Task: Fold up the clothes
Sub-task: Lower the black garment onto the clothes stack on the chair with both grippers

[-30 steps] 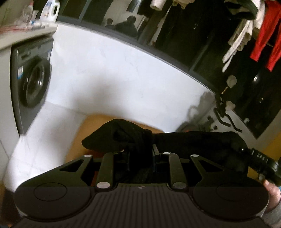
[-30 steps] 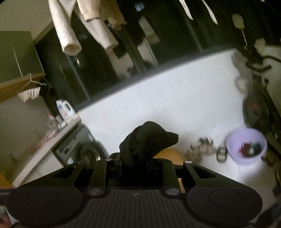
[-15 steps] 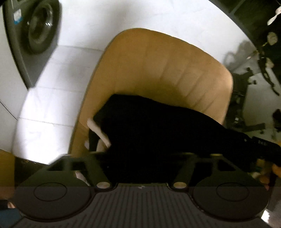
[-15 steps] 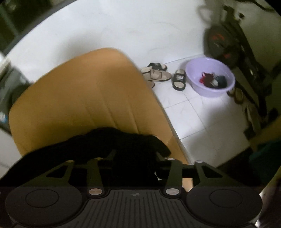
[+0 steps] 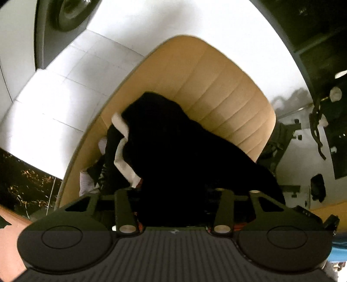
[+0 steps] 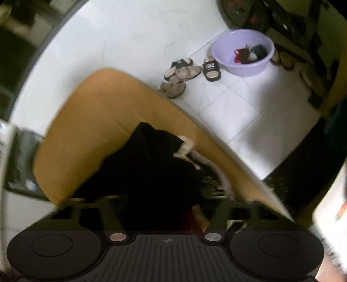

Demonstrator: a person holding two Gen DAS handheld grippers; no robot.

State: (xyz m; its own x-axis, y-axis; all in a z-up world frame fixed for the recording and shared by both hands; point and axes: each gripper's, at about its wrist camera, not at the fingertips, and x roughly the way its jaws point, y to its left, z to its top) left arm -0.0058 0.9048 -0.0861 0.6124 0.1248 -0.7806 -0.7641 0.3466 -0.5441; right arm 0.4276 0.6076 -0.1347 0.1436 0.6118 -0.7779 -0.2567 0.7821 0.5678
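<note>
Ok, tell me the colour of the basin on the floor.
Pale purple basin, clearest in the right wrist view.

— Where did the garment point(image 5: 184, 151) lie?
— On the chair point(image 5: 227, 91), heaped over other clothes point(image 5: 123, 156) at the seat's near side.
— And beyond the chair?
— Sandals point(image 6: 184, 72) on the floor just past its far edge, a basin point(image 6: 241, 53) beside them holding laundry; a washing machine point(image 5: 63, 19) stood behind the chair.

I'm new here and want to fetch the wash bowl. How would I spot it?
Start from the big tan chair and look across the white tiled floor. Beyond the sandals sits a round bowl: the only lilac thing there, with a few small clothes inside.
</note>
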